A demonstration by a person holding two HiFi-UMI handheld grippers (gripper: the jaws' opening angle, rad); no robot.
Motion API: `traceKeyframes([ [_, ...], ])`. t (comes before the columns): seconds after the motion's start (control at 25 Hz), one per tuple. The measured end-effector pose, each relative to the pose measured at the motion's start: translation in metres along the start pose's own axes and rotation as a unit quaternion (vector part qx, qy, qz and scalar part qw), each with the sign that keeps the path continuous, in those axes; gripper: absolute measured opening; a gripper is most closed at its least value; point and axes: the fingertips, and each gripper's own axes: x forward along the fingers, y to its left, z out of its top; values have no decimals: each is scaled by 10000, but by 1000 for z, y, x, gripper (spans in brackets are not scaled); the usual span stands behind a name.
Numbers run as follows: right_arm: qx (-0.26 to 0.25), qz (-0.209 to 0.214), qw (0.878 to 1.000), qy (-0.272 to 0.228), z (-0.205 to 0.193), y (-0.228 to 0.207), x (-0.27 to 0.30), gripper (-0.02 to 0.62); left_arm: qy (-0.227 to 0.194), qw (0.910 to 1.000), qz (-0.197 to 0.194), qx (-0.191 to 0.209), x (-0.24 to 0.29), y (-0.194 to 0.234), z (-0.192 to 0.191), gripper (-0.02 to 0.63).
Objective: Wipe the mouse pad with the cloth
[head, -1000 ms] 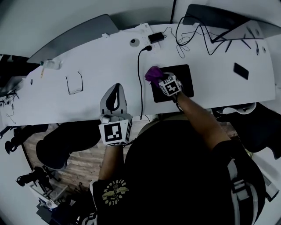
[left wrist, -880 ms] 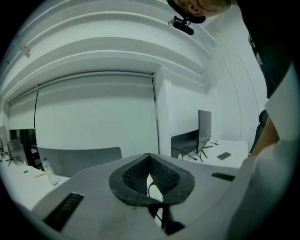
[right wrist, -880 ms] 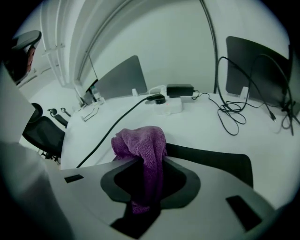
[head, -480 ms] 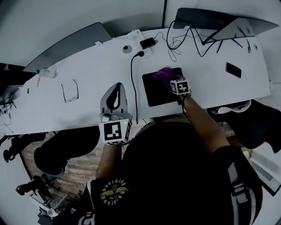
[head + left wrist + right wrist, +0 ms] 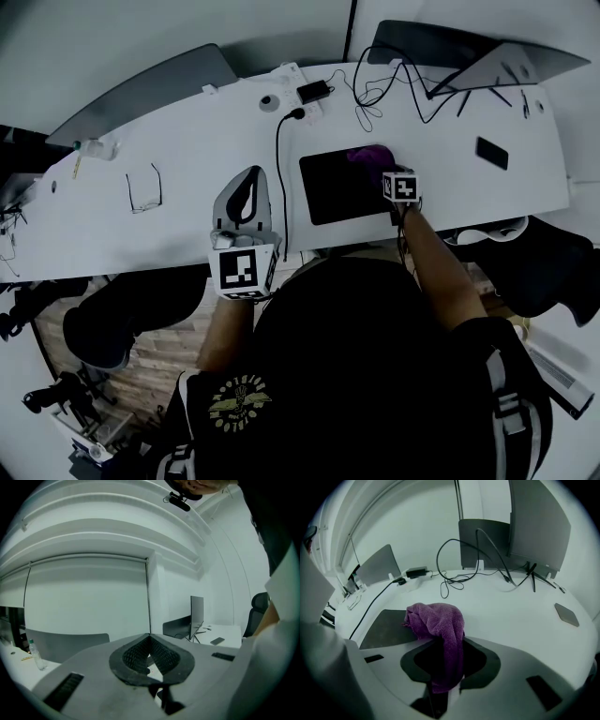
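The black mouse pad (image 5: 330,190) lies on the white desk (image 5: 187,169), near its front edge. A purple cloth (image 5: 366,156) rests on the pad's far right part. My right gripper (image 5: 382,171) is shut on the cloth, which bunches up in front of the jaws. In the right gripper view the cloth (image 5: 437,619) hangs down through the right gripper (image 5: 443,645), with the mouse pad (image 5: 384,629) stretching to its left. My left gripper (image 5: 248,187) hovers over the desk's front edge, left of the pad. The left gripper (image 5: 150,641) is shut, holds nothing and points at the room.
Eyeglasses (image 5: 141,188) lie on the left of the desk. A black cable (image 5: 278,169) runs from a power adapter (image 5: 315,91) past the pad's left edge. A phone (image 5: 491,152) lies at the right, with tangled wires (image 5: 394,80) and a monitor (image 5: 459,45) behind.
My right gripper has dragged the cloth across the mouse pad from its far left corner to its far right part. The left gripper has stayed in place.
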Motion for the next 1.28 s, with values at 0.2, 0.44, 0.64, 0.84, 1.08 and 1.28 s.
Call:
traceKeyframes([
  [0.2, -332, 470, 9947, -856, 36, 39, -48, 97, -83, 9999, -39, 60, -3, 1, 3, 2],
  [0.44, -540, 1796, 9710, -1483, 53, 149, -107, 97, -143, 9999, 32, 83, -9, 10, 7, 2],
  [0.64, -766, 2333, 9613, -1249, 40, 205, -106, 97, -56, 9999, 17, 121, -18, 9, 1, 2],
  [0.84, -1090, 2472, 9590, -855, 4, 240, -86, 97, -17, 9999, 64, 159, -38, 10, -2, 2],
  [1.08, -1249, 2214, 9667, -301, -41, 241, -55, 97, 19, 9996, 259, 123, -64, 28, -10, 2],
  [1.28, -1134, 1846, 9762, -119, -51, 218, -40, 95, 37, 9997, 182, 167, -69, 25, -12, 2],
])
